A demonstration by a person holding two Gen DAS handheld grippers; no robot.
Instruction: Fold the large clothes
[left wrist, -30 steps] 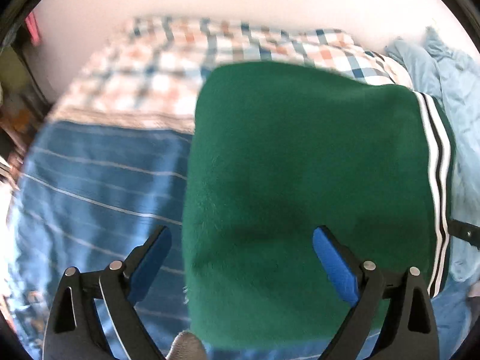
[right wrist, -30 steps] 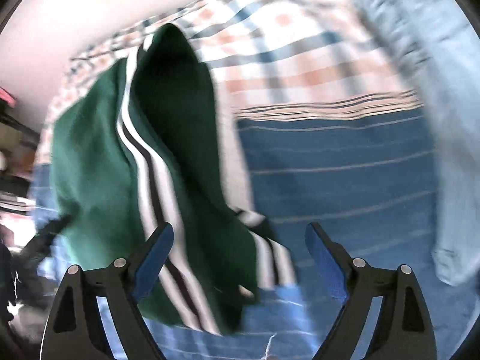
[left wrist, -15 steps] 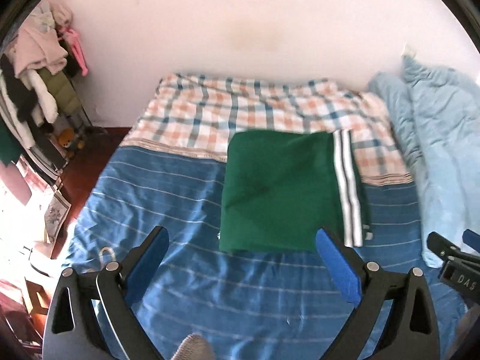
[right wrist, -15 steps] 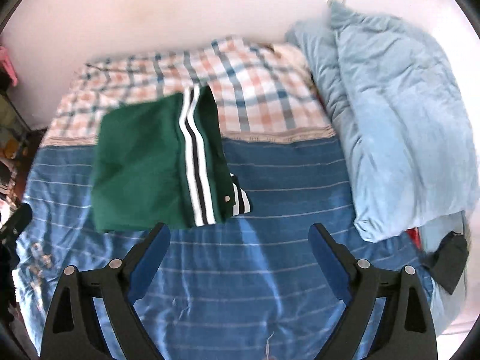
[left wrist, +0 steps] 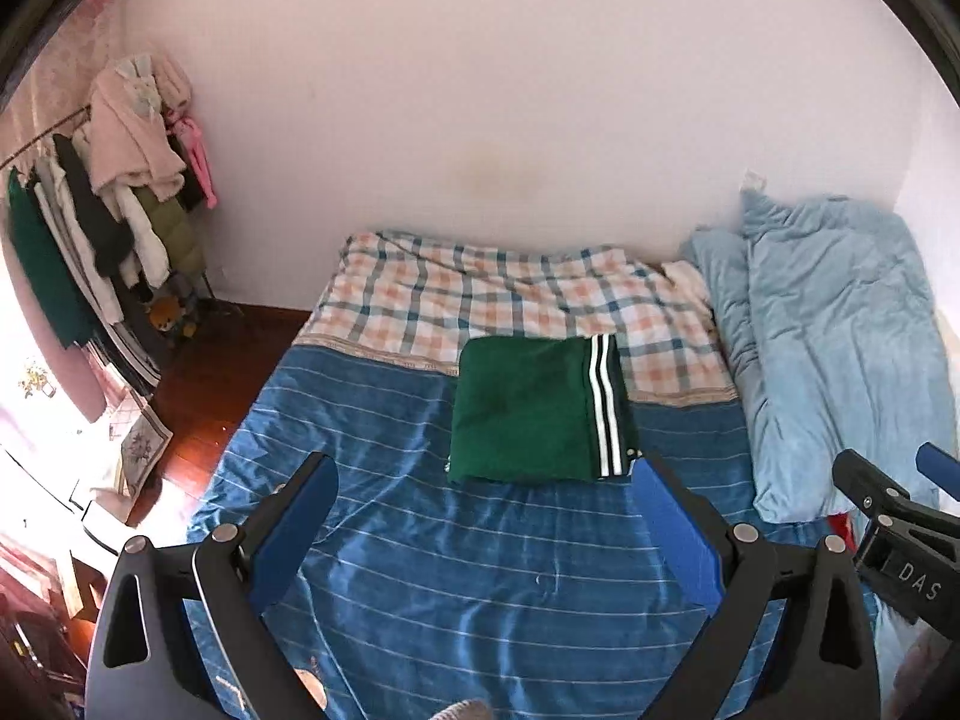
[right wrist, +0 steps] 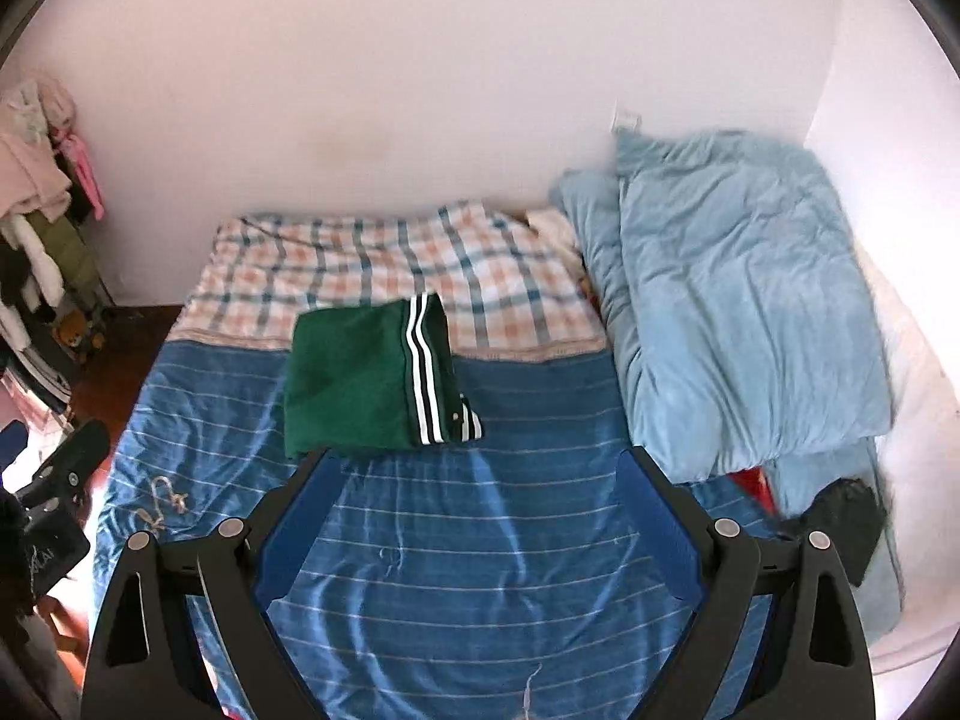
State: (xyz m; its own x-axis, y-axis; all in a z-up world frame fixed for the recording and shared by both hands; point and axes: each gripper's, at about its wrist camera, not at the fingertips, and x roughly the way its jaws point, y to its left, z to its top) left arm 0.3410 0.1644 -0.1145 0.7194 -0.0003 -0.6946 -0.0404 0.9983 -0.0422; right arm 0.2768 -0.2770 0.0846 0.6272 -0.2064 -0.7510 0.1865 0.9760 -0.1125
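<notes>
Garment (left wrist: 522,414): green, folded into a compact rectangle, with white-and-black side stripes (left wrist: 603,405) running along its 3 o'clock edge. It lies flat on the bed (left wrist: 480,570), straddling the seam between the blue striped sheet and the checked section (left wrist: 456,294). A light blue duvet (left wrist: 840,348) is bundled at 3 o'clock, apart from the garment.

Left gripper (left wrist: 483,531): jaws spread wide, holding nothing, raised clear of the garment at its 6 o'clock side. Right gripper (right wrist: 474,516): jaws spread wide, holding nothing, likewise raised.

Change from 0.5 s ago: both grippers have drawn further back and up; the garment appears smaller and its fold is unchanged. From 1.0 s ago: the garment has settled flat
</notes>
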